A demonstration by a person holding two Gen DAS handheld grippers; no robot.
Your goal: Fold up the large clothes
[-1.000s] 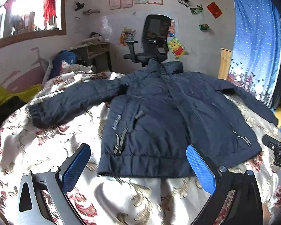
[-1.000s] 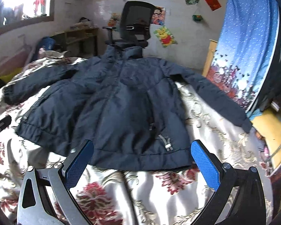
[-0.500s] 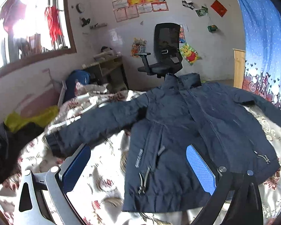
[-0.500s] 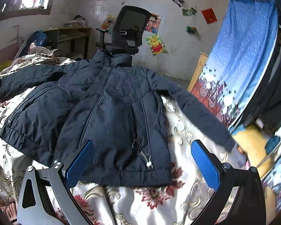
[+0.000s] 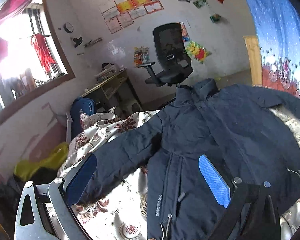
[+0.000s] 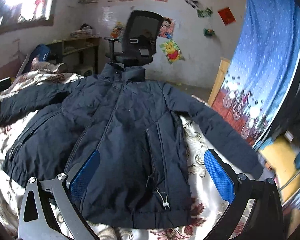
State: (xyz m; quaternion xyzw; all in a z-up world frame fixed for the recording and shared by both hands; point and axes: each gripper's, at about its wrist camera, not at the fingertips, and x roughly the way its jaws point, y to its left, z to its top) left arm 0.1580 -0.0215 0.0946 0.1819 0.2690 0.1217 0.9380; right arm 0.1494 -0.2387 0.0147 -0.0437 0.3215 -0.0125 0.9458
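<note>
- While the navy jacket [image 6: 126, 136] is lying front-up and spread flat on the floral bedspread [image 5: 118, 206], both claws are hovering over its hem end, gripping nothing
- Left claw [image 5: 148, 178] is gaping wide above the jacket's left sleeve [image 5: 126, 152] and side seam; right claw [image 6: 152, 172] is gaping wide too, straddling the right front panel
- Puffy, slippery fabric is likely risking a shallow pinch that catches only the top layer, so a fold would be dragging the jacket askew
- Right sleeve [image 6: 220, 138] is reaching toward the bed edge and could be sliding off
</note>
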